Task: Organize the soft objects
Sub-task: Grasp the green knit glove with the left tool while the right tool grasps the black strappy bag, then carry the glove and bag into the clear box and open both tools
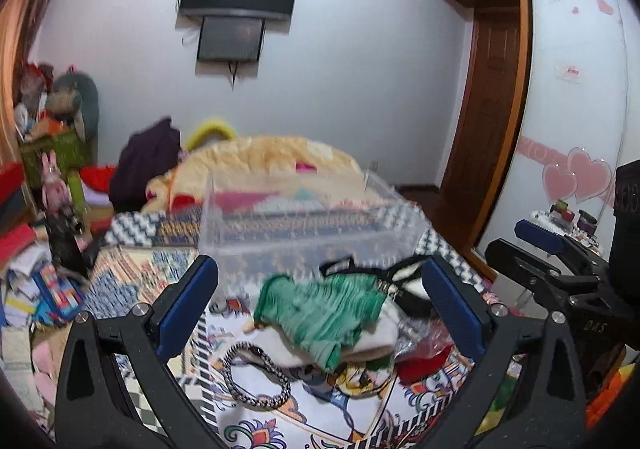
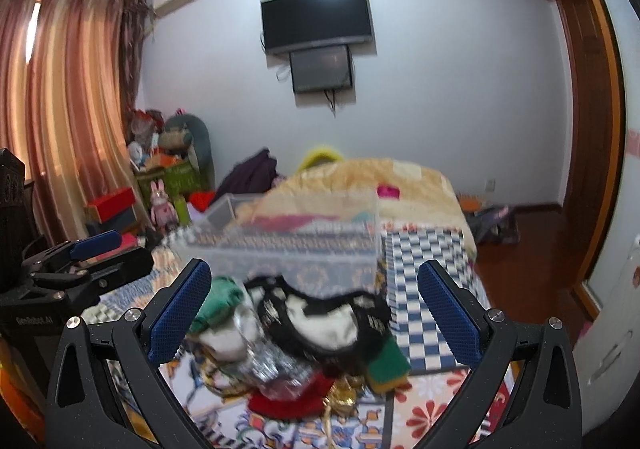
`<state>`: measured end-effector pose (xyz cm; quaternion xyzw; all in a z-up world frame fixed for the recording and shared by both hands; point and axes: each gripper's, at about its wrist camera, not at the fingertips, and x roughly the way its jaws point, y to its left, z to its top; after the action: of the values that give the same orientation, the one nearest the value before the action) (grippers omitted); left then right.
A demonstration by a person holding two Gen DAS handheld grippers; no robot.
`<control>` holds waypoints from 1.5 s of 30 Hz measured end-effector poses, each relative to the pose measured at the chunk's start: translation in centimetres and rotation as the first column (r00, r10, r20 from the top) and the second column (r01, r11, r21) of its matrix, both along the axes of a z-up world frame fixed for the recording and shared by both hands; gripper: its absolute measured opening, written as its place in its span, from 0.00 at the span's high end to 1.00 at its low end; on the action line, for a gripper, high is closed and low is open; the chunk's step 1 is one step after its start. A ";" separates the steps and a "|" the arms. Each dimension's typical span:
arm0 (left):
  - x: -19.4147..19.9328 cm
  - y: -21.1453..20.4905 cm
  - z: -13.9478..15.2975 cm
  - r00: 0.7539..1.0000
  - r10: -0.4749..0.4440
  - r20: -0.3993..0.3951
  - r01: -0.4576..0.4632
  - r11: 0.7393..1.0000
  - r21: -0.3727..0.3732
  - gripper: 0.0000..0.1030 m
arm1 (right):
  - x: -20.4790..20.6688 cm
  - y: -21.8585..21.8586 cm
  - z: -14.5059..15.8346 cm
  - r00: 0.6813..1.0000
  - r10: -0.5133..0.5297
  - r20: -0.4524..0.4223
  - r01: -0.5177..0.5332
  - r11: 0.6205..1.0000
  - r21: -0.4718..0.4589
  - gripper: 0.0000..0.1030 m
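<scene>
- While both grippers are hovering over the bed (image 1: 132, 273), the left gripper (image 1: 320, 301) and right gripper (image 2: 314, 311) are spread wide, gripping nothing.
- Soft pile (image 1: 320, 313) is lying at lower centre, just before the clear bin (image 1: 304, 225), probably its destination.

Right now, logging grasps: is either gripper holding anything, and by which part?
Nothing is held. The left gripper and right gripper are open above the green cloth.

Green knit cloth (image 1: 320, 313) and black-and-cream garment (image 2: 328, 317) on a multicoloured patterned bedspread (image 1: 280, 425) with a blue-and-white checked section (image 2: 424, 269). Transparent box (image 1: 304, 225); pale orange quilt (image 1: 272, 157). Gripper pads (image 2: 180, 317) are blue.
</scene>
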<state>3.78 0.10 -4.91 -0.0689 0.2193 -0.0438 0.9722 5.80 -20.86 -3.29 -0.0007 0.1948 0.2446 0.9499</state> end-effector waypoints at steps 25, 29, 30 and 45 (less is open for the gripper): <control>4.3 -1.7 -6.2 0.979 -0.108 -0.175 0.103 0.994 -0.037 0.43 | 3.7 -0.6 -5.1 0.967 -0.032 -0.254 0.015 0.998 -0.067 0.69; 4.0 -1.9 -6.0 0.978 -0.118 -0.170 0.112 0.993 -0.045 0.56 | 3.7 -0.9 -4.8 0.968 -0.035 -0.247 0.021 0.998 -0.057 0.76; 3.9 -1.7 -5.8 0.979 -0.120 -0.166 0.113 0.992 -0.050 0.60 | 3.7 -0.8 -4.7 0.969 -0.034 -0.244 0.021 0.998 -0.056 0.76; 1.0 0.4 -2.0 0.995 -0.086 -0.057 0.082 0.995 -0.062 0.79 | 2.8 -1.3 -0.6 0.995 -0.008 -0.104 0.007 1.000 -0.010 0.86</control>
<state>4.75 0.51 -6.87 -0.0896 0.2497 -0.0890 0.9600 8.55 -22.14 -3.93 0.0083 0.2450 0.2397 0.9394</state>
